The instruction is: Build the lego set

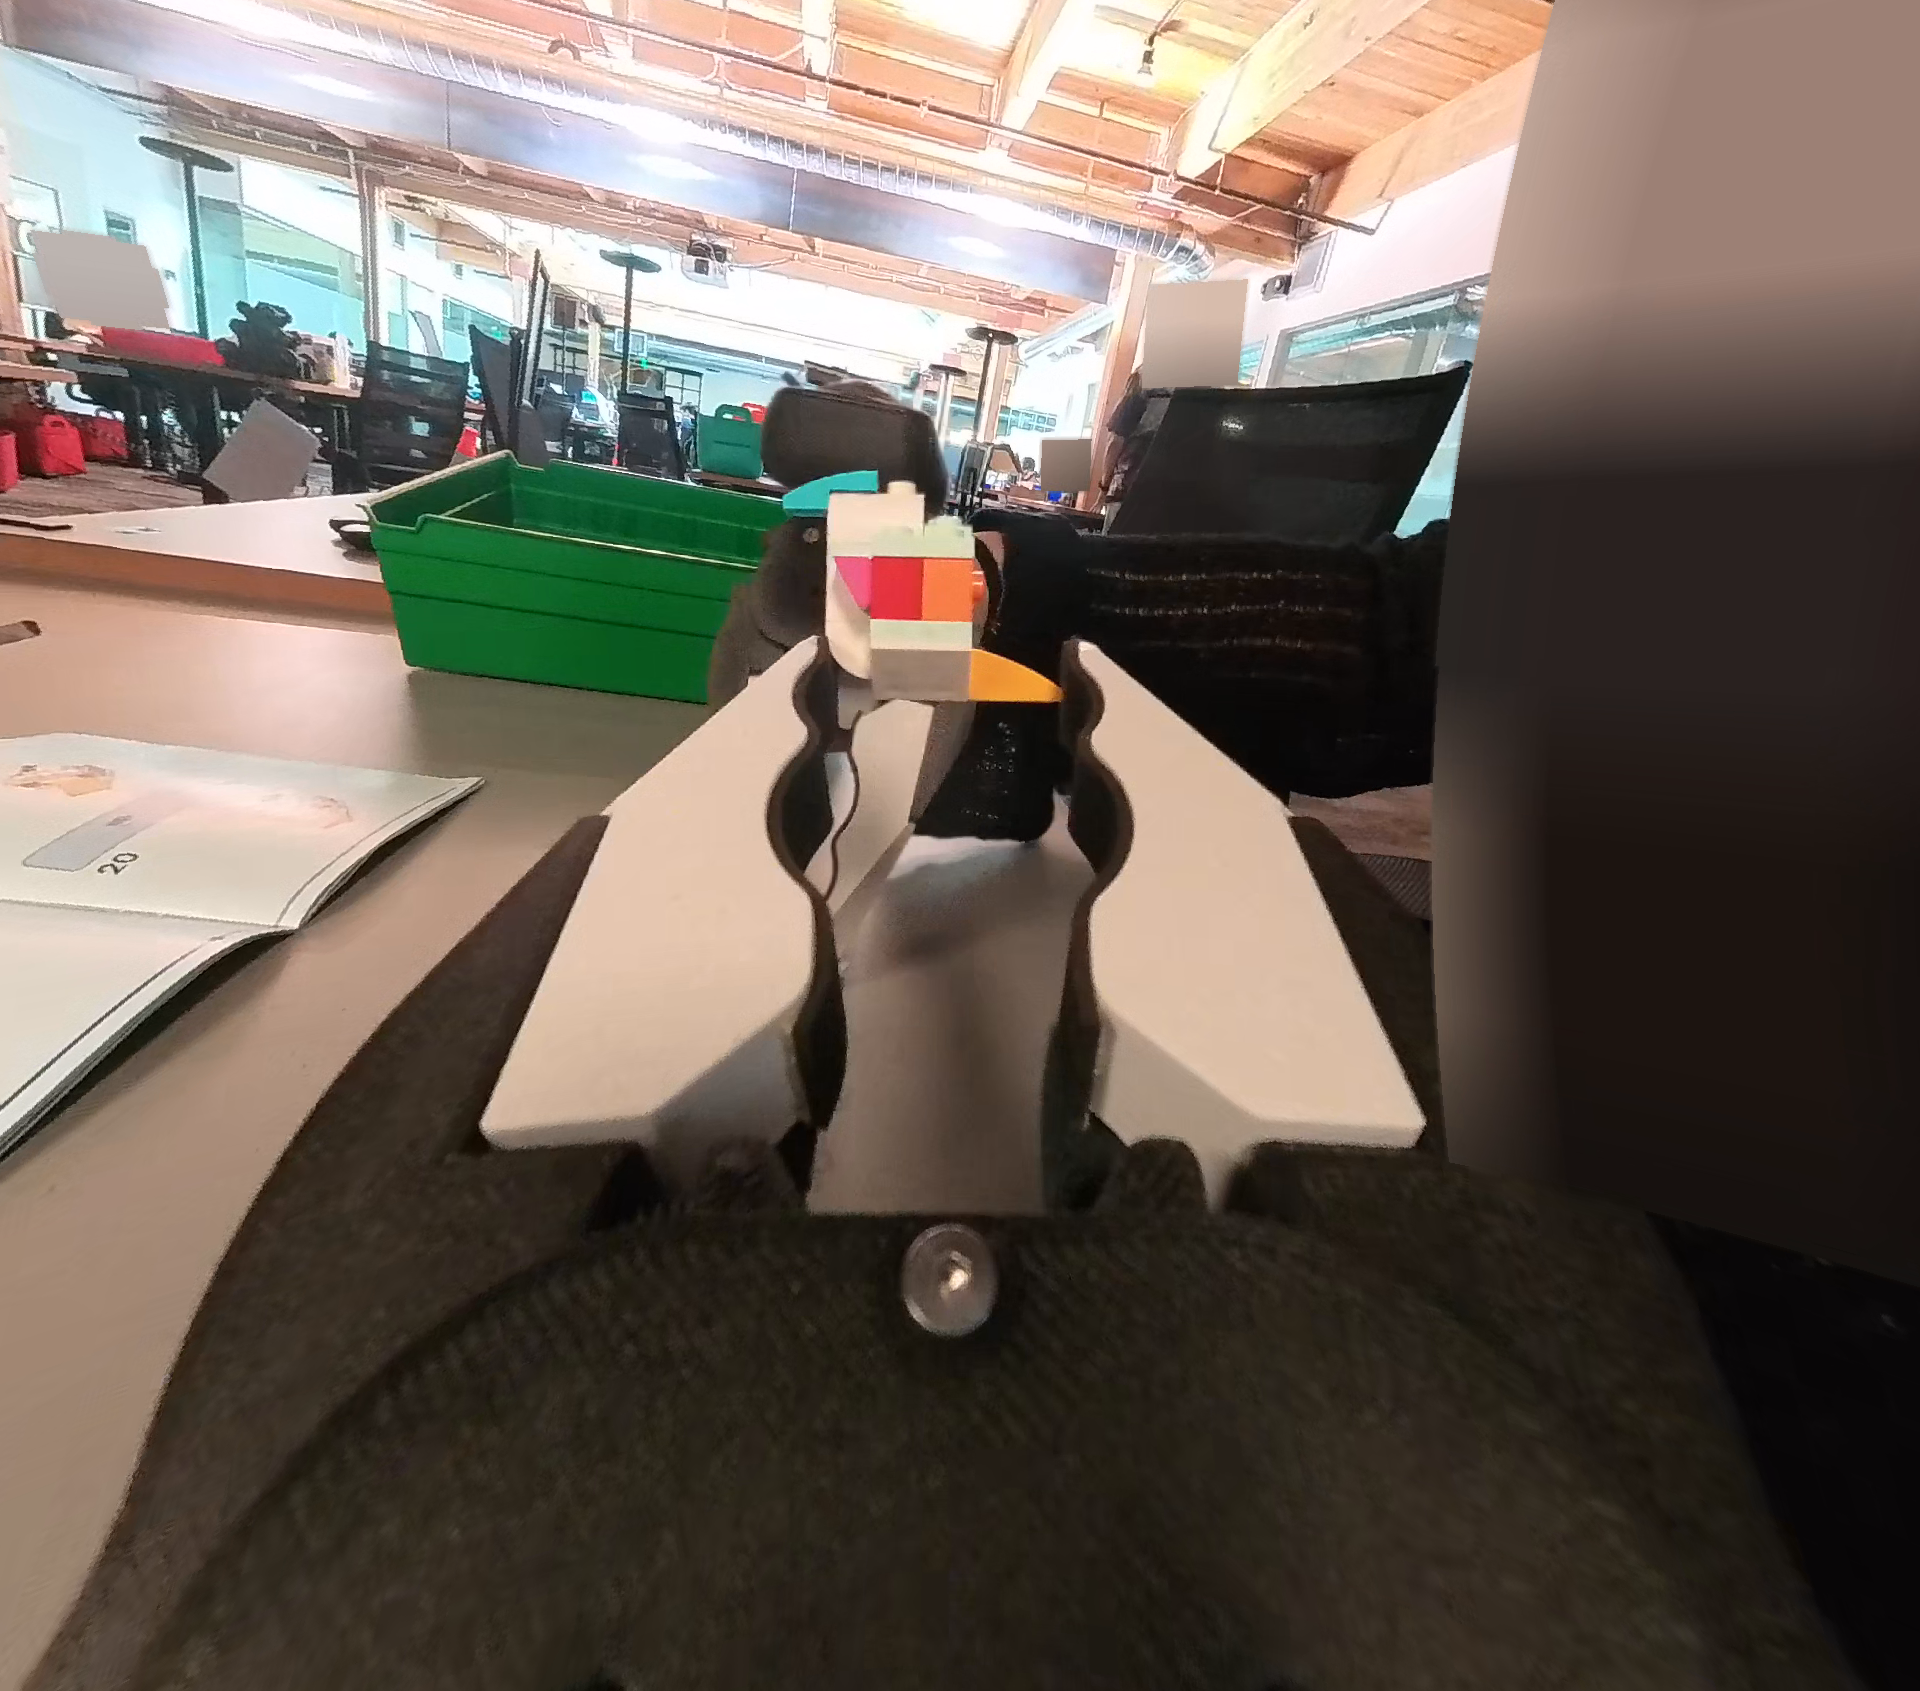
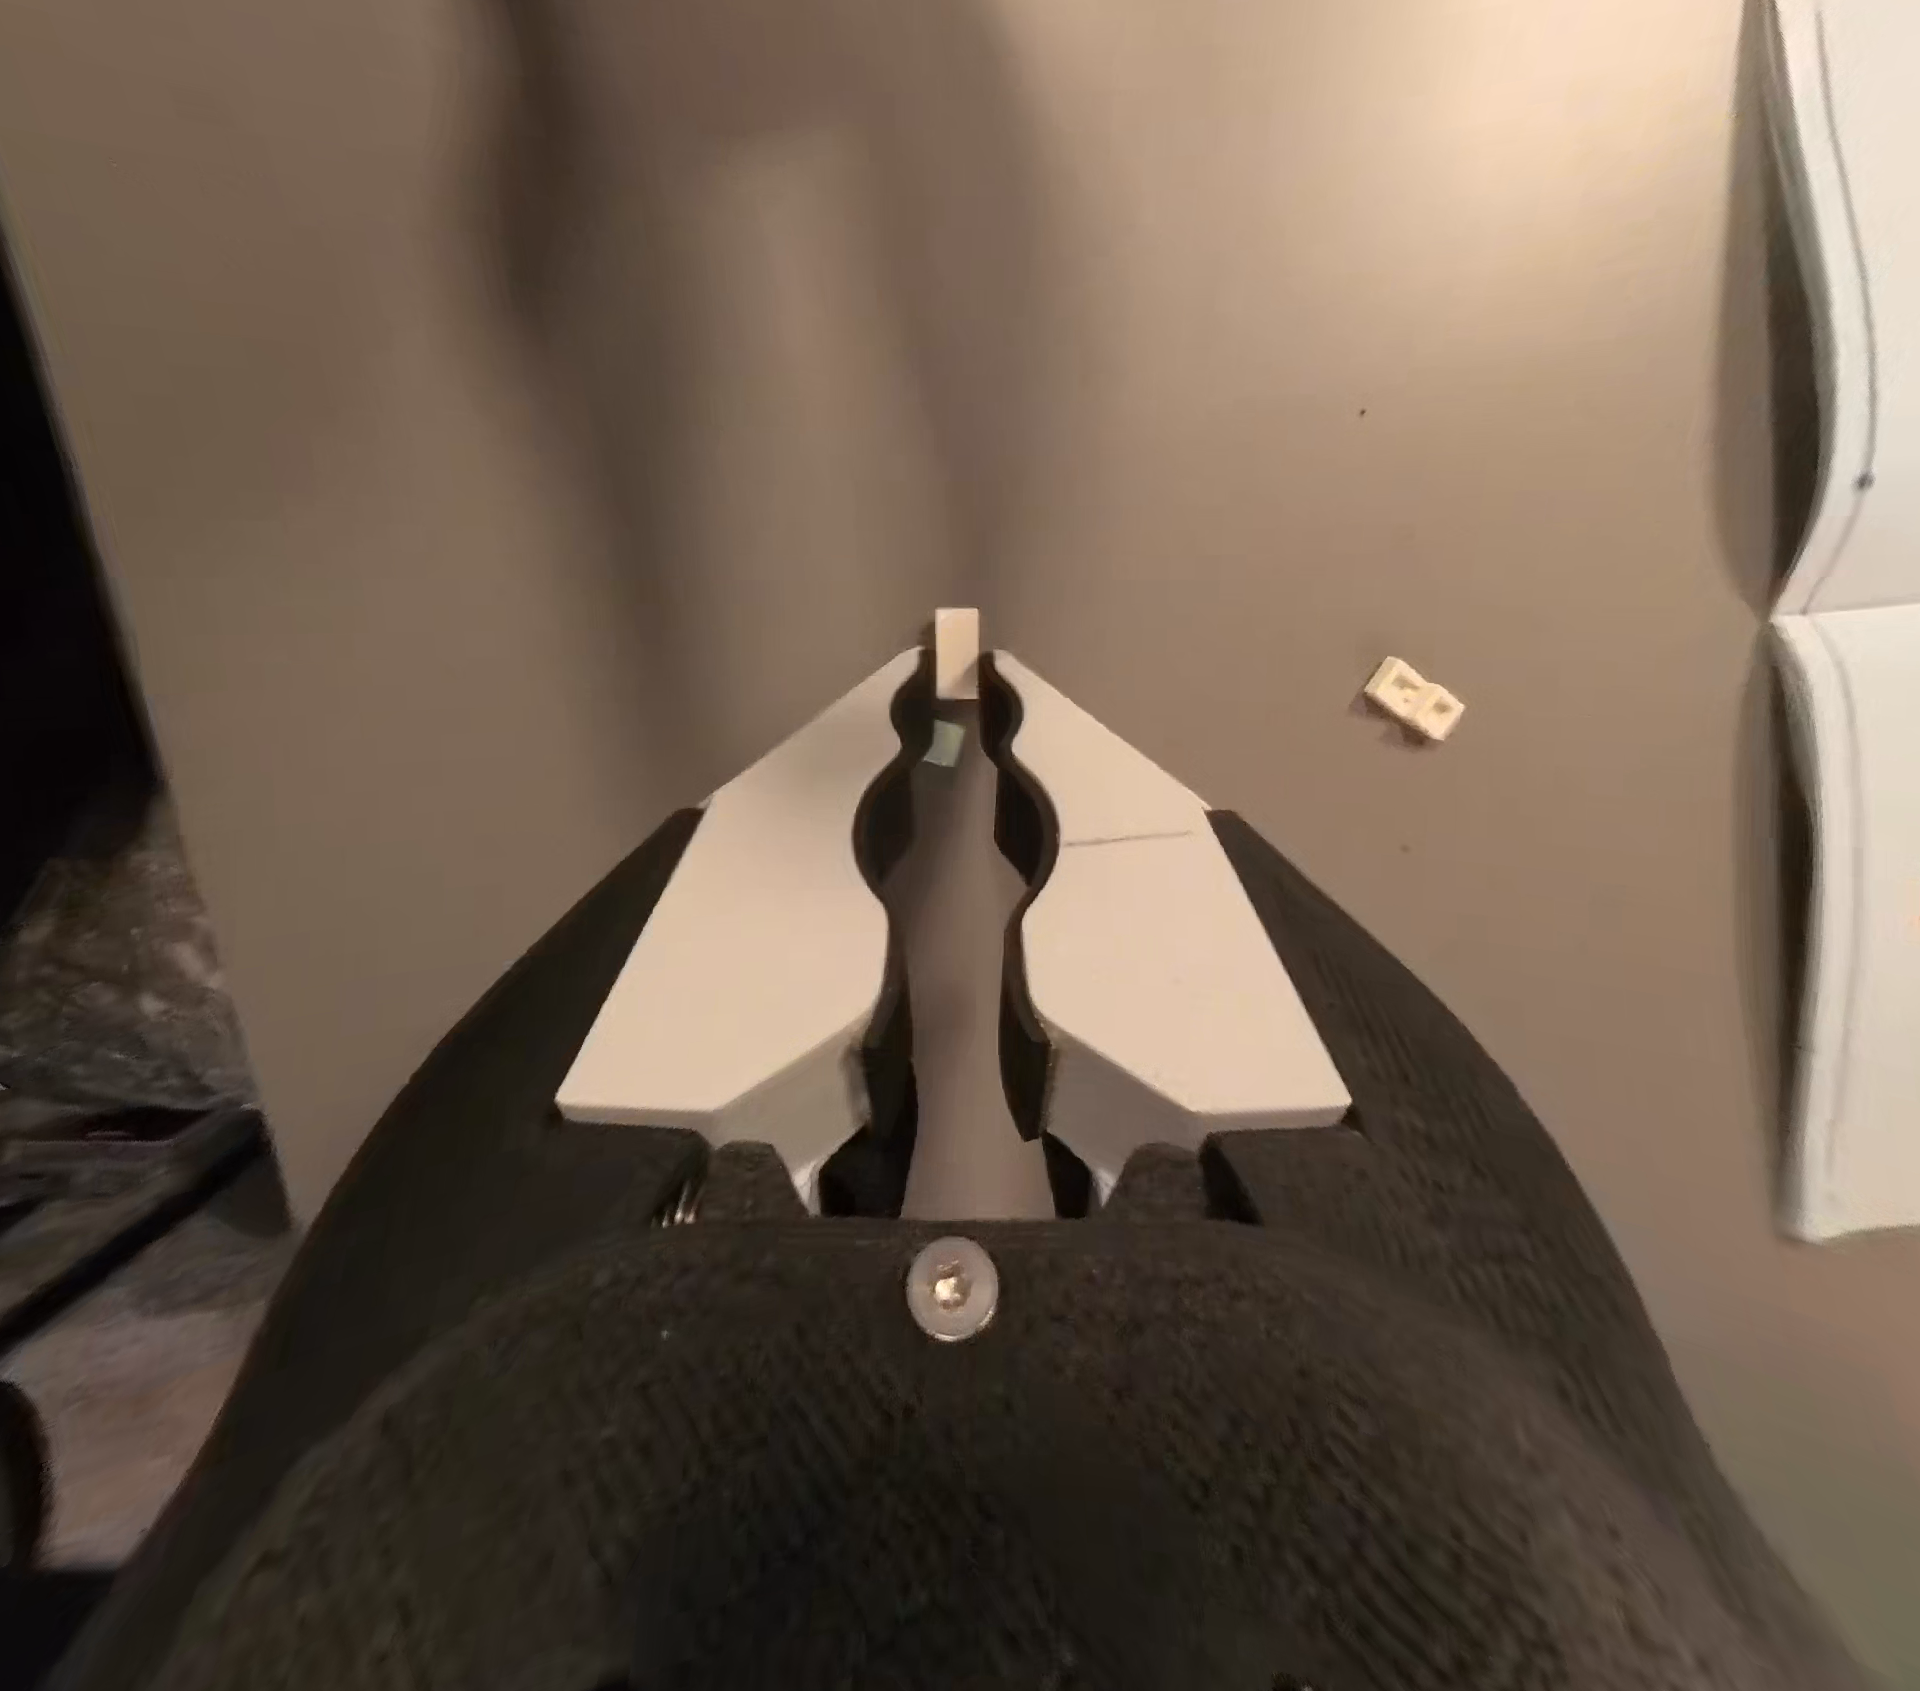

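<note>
In the left wrist view my left gripper (image 1: 940,670) is shut on a small lego model (image 1: 914,602) and holds it up above the table. The model is white and pale green with pink, red and orange bricks, a teal piece on top and an orange curved piece that reaches the right finger. A white part of it runs back between the fingers. In the right wrist view my right gripper (image 2: 956,667) points down at the table and is shut on a small white brick (image 2: 956,649) that sticks out past the fingertips. A small pale green piece (image 2: 943,748) shows just behind it between the fingers.
A loose white piece (image 2: 1413,692) lies on the grey table (image 2: 1247,291) to the right of my right gripper. The open instruction booklet (image 1: 156,872) lies at the left and also shows in the right wrist view (image 2: 1839,394). A green bin (image 1: 561,592) stands behind. A black chair (image 1: 1278,457) is beyond the table edge.
</note>
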